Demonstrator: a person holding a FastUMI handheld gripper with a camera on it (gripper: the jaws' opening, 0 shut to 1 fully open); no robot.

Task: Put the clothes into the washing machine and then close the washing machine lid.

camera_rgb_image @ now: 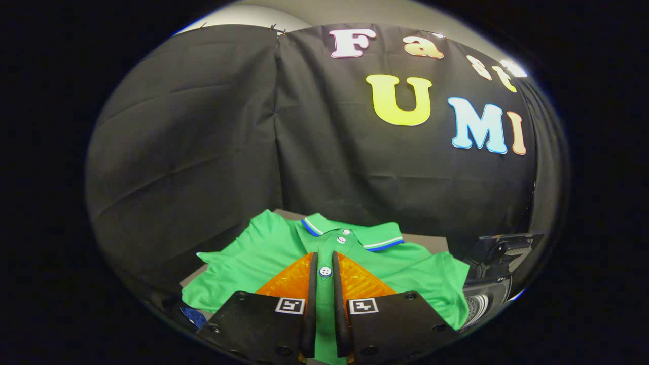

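Where fabric bunches, tool (324, 261) fingers pinching green shirt (263, 253) placket (mid-chest).

No readable text: only square black-and-white markers (290, 305) on the gripper (324, 263).

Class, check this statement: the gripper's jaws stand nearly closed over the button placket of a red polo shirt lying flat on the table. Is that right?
Not quite: the colour is wrong. The gripper view shows a green polo shirt, not a red one. The rest holds: it lies flat on the table, and the gripper has its jaws nearly closed over the button placket, a white button in the narrow gap between them.
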